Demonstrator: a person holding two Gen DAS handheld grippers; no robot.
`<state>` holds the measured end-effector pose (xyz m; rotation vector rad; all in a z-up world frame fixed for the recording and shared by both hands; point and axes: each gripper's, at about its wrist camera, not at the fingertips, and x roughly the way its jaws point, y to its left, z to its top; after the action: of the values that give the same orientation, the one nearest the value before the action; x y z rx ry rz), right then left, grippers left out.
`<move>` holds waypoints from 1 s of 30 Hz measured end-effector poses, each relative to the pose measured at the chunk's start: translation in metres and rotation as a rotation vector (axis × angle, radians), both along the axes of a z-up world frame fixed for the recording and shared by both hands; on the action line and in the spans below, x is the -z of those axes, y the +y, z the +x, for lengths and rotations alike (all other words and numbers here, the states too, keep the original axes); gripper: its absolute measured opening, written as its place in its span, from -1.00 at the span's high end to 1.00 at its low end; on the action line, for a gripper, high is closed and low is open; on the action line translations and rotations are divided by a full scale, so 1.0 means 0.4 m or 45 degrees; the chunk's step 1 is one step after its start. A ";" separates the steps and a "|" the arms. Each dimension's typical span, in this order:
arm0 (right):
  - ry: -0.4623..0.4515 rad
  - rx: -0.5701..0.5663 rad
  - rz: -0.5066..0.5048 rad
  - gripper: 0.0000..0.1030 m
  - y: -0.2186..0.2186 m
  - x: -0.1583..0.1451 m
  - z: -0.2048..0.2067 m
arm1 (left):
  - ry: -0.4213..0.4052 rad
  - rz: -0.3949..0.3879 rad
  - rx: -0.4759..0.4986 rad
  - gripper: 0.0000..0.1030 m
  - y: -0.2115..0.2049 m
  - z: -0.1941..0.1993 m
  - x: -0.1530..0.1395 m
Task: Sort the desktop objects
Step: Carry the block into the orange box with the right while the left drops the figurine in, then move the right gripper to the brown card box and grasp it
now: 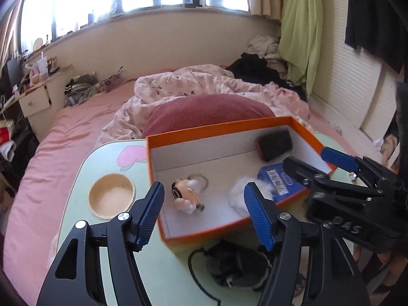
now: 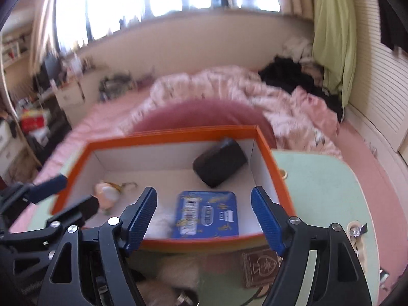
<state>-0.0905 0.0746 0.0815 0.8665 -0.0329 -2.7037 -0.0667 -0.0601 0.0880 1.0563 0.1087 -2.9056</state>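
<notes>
An orange box (image 1: 219, 130) (image 2: 168, 134) with a white inside stands on the pale green table (image 1: 165, 275) (image 2: 318, 178). In it lie a black case (image 1: 274, 144) (image 2: 219, 162), a blue tin (image 1: 280, 182) (image 2: 206, 214), a white fluffy ball (image 1: 238, 195) and a small figure keychain (image 1: 185, 195) (image 2: 107, 192). My left gripper (image 1: 206, 216) is open and empty over the box's near left corner. My right gripper (image 2: 204, 219) is open and empty above the blue tin; it also shows in the left wrist view (image 1: 316, 163).
A round wooden inset (image 1: 111, 195) sits in the table left of the box. A dark bundle with a cord (image 1: 237, 265) lies in front of the box. A brown card pack (image 2: 260, 265) and small wrapped items (image 2: 357, 232) lie near the right gripper. The bed lies behind.
</notes>
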 end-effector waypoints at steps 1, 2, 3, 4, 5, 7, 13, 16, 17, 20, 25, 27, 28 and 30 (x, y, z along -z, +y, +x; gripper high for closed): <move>0.027 -0.009 -0.024 -0.57 0.013 -0.015 0.031 | 0.019 0.026 0.003 -0.38 -0.005 0.028 -0.012; 0.038 -0.022 -0.033 -0.72 0.024 -0.026 0.066 | 0.035 0.047 0.015 -0.54 -0.006 0.061 -0.020; 0.034 -0.040 -0.025 -0.81 0.034 -0.030 0.096 | 0.038 0.050 0.026 -0.63 -0.003 0.095 -0.019; 0.017 -0.053 -0.004 -0.81 0.047 -0.025 0.127 | 0.028 0.039 0.037 -0.67 0.001 0.123 -0.009; -0.007 -0.057 0.016 -0.81 0.059 -0.015 0.144 | 0.007 0.021 0.049 -0.67 0.007 0.138 0.001; -0.102 -0.059 0.045 -0.81 0.090 0.030 0.175 | -0.066 -0.010 0.070 -0.67 0.015 0.165 0.046; -0.322 -0.004 0.021 -0.82 0.146 0.148 0.162 | -0.150 -0.105 -0.024 -0.82 0.027 0.179 0.186; -0.320 -0.005 -0.116 -0.81 0.191 0.132 0.160 | -0.120 -0.069 -0.004 -0.99 0.024 0.190 0.200; -0.284 0.049 -0.207 -0.81 0.228 0.121 0.159 | -0.106 -0.064 -0.006 -0.99 0.023 0.193 0.204; -0.273 0.202 -0.233 -0.81 0.283 0.110 0.131 | -0.093 -0.067 -0.012 -0.99 0.023 0.199 0.207; -0.300 0.102 -0.118 -0.81 0.235 0.102 0.060 | -0.088 -0.071 -0.011 -0.99 0.029 0.192 0.202; -0.291 0.050 -0.024 -0.81 0.202 0.105 0.032 | -0.089 -0.070 -0.010 -0.99 0.029 0.192 0.201; -0.306 0.045 -0.007 -0.81 0.195 0.109 0.014 | -0.088 -0.070 -0.010 -0.99 0.029 0.192 0.200; -0.408 0.048 0.020 -0.80 0.191 0.140 -0.028 | -0.089 -0.070 -0.010 -0.99 0.030 0.192 0.200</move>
<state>-0.1019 0.1512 0.0256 1.3068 -0.0984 -2.5730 0.0103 -0.0482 0.0078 1.1442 0.0304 -2.8437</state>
